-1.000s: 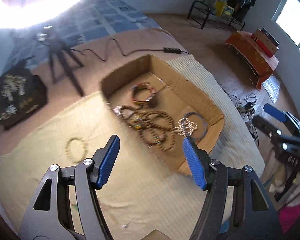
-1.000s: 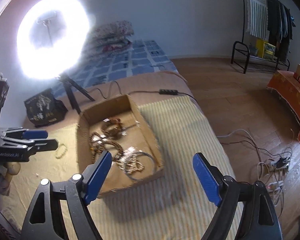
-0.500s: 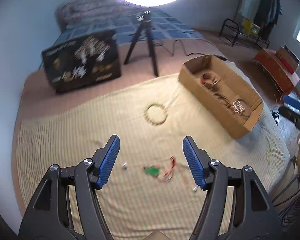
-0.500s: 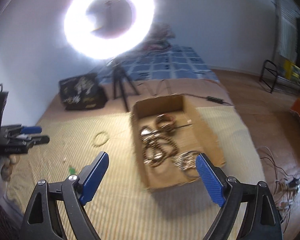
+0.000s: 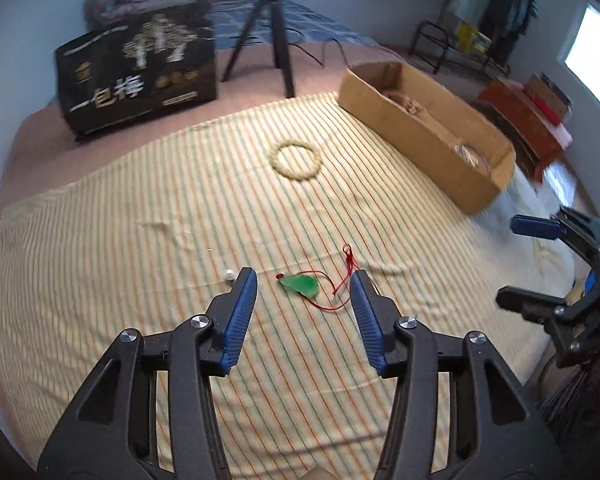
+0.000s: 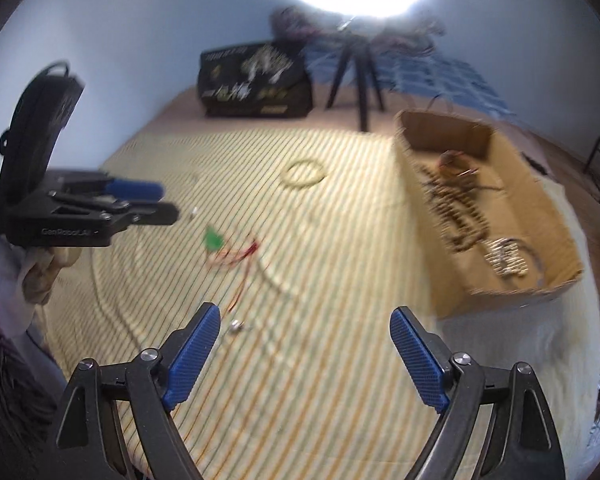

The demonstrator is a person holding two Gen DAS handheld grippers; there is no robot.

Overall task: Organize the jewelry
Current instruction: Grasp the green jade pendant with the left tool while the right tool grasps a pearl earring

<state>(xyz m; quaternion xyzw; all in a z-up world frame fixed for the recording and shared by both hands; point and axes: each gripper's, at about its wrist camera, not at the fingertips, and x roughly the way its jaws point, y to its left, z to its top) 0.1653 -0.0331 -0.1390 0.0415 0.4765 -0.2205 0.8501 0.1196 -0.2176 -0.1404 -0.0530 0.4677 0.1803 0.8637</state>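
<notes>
Big striped bedspread (image 5: 148, 216) fills the scene, and on its far right sits the cardboard box (image 5: 428, 136), already holding a tangle of beaded strands and a silvery bracelet as the right wrist view shows. Far left, a black printed carton (image 5: 136, 84) and a tripod (image 5: 276, 40) stand well behind the cloth.

Now the loose pieces. A pale bead bracelet (image 5: 296, 160) lies in an open ring in the middle, apart from the box. Nearer, the green pendant (image 5: 300, 285) on its red cord (image 5: 342, 284) lies flat just ahead of the left gripper (image 5: 302, 312), whose jaws are spread wide with nothing between them. The right gripper (image 6: 304, 344) is also wide open and empty, hovering over the near cloth. A tiny white bead (image 5: 230, 275) rests just left of the left gripper's tip; another small pale bead (image 6: 235, 325) lies by the right gripper's left finger.

That pendant looks light, hard and probably smooth, so I'd judge it slippery and chip-prone between flat pads. The cord is limp and thin; pinching it where it meets the stone seems safer than chasing the trailing loop. The soft cloth will give under pressure, so a shallow scoop-and-close should help.
</notes>
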